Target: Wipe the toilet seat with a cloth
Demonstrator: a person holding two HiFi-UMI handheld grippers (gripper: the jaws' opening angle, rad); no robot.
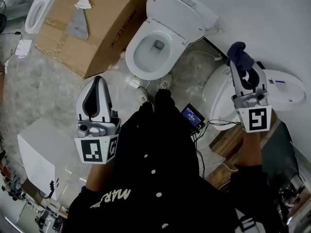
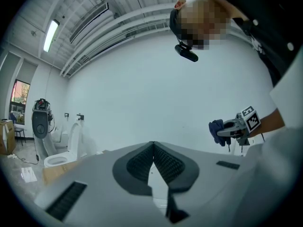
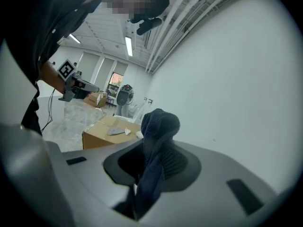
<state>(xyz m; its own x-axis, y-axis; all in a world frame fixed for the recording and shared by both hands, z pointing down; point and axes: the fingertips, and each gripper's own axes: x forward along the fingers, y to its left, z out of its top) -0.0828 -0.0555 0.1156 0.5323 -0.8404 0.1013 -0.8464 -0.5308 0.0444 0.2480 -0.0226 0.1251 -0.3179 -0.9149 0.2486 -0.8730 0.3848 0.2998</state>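
A white toilet stands on the floor ahead with its lid (image 1: 177, 11) up and its seat (image 1: 151, 52) down around the bowl. My right gripper (image 1: 242, 68) is shut on a dark blue cloth (image 1: 240, 54), held in the air to the right of that toilet. In the right gripper view the cloth (image 3: 158, 141) bunches above the jaws and hangs down between them. My left gripper (image 1: 96, 84) is shut and holds nothing, low and left of the toilet. The left gripper view shows its pads (image 2: 163, 163) pressed together.
A large cardboard box (image 1: 92, 23) lies left of the toilet, with a grey rag on it. A second toilet (image 1: 224, 95) with its lid down sits under my right gripper. Another toilet (image 1: 38, 9) stands far left. A white box (image 1: 36, 154) is at lower left.
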